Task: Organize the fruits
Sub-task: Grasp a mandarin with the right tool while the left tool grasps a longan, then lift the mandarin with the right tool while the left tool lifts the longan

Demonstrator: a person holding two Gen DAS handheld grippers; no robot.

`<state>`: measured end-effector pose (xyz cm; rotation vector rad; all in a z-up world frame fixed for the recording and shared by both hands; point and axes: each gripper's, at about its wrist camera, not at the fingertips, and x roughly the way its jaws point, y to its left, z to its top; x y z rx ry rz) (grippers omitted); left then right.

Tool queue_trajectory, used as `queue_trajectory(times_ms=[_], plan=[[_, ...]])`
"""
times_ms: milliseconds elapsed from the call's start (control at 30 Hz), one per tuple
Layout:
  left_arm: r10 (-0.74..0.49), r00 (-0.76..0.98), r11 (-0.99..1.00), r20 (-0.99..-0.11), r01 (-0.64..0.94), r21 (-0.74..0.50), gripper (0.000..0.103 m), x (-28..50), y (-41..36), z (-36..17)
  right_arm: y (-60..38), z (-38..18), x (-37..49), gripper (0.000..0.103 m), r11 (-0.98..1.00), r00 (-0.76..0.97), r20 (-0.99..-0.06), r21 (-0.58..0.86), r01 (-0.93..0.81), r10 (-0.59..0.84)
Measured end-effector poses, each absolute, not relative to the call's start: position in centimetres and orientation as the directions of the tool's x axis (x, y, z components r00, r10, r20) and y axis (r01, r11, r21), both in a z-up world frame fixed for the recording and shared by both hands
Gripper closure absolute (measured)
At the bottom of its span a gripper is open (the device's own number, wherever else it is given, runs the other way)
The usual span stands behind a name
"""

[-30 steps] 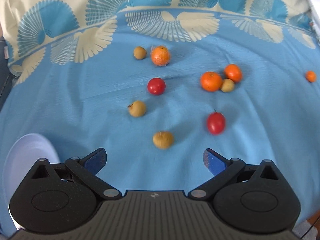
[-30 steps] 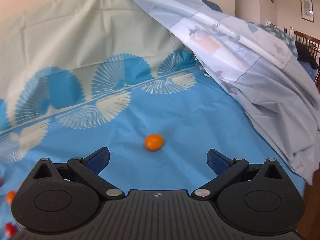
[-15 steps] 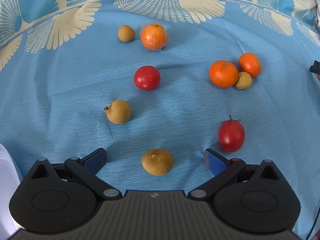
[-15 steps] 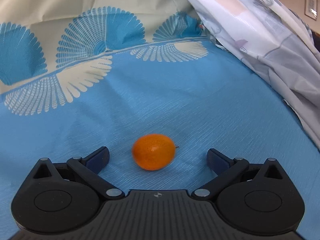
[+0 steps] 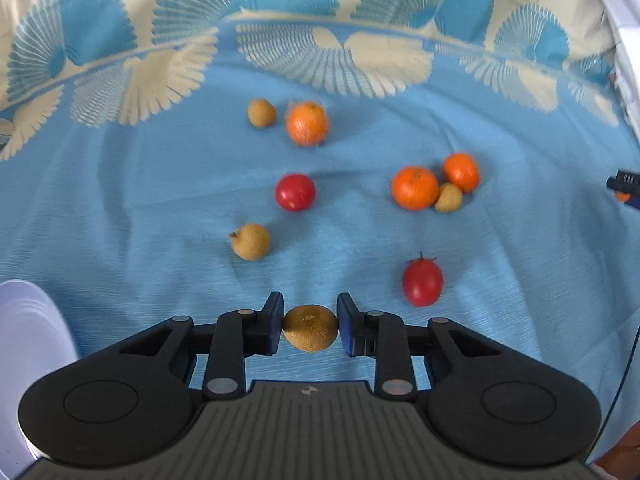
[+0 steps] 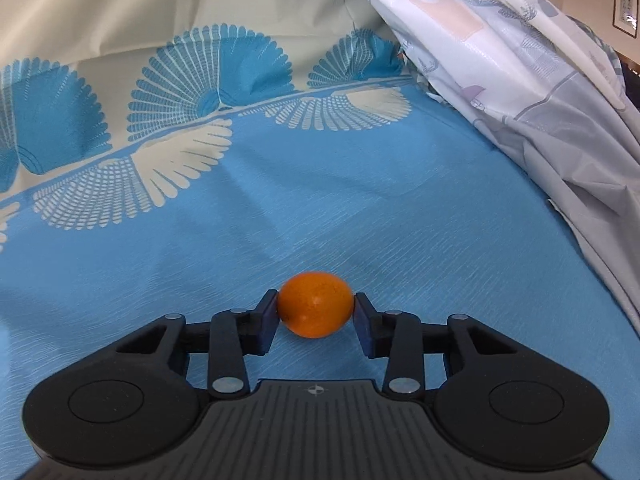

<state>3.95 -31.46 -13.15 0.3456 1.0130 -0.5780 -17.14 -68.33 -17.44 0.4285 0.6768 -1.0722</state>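
Two tools, each clamped on one fruit, over a blue patterned cloth (image 5: 120,200).
The left tool (image 5: 310,322) has just closed on a brown fruit (image 5: 310,327) near the camera; the right tool (image 6: 315,312) has just closed on a small orange fruit (image 6: 315,304) resting on the cloth, near the rumpled pale sheet (image 6: 540,80).

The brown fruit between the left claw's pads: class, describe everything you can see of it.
The brown fruit is small and roundish, slightly wider than tall, with dull, rough tan-brown skin and a faint stem scar on top. It sits low on the blue cloth, nearest the camera, in front of the other scattered fruit. The left claw has just been closing, and its blue pads now press the fruit on both sides. Whether it has left the cloth cannot be told.
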Motion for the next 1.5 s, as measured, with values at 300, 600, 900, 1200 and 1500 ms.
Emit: queue_trajectory(times_ms=[300, 600, 900, 1200, 1500], plan=[[-0.301, 0.457, 0.816, -0.837, 0.578, 0.022, 0.071, 2.6, -27.6, -11.6, -60.1, -13.9, -17.8, 0.062, 0.537, 0.431, -0.681, 0.066, 0.841, -0.591], [-0.243, 0.426, 0.835, -0.872, 0.549, 0.036, 0.066, 2.3, -23.8, -15.7, -53.4, -16.2, -17.0, 0.062, 0.613, 0.433, -0.728, 0.022, 0.79, -0.531], [-0.233, 0.409, 0.825, -0.882, 0.563, 0.043, 0.034, 1.9, -22.8, -16.7, -53.2, -18.0, -17.6, 0.06, 0.598, 0.429, -0.726, 0.03, 0.801, -0.538], [-0.242, 0.379, 0.813, -0.893, 0.581, 0.026, 0.027, 1.8, -22.7, -16.9, -53.0, -18.1, -17.7, 0.059, 0.596, 0.438, -0.712, 0.034, 0.802, -0.549], [-0.279, 0.395, 0.82, -0.876, 0.573, -0.003, 0.073, 1.4, -22.8, -14.2, -52.1, -16.4, -18.0, 0.062, 0.61, 0.463, -0.715, 0.064, 0.79, -0.524]])
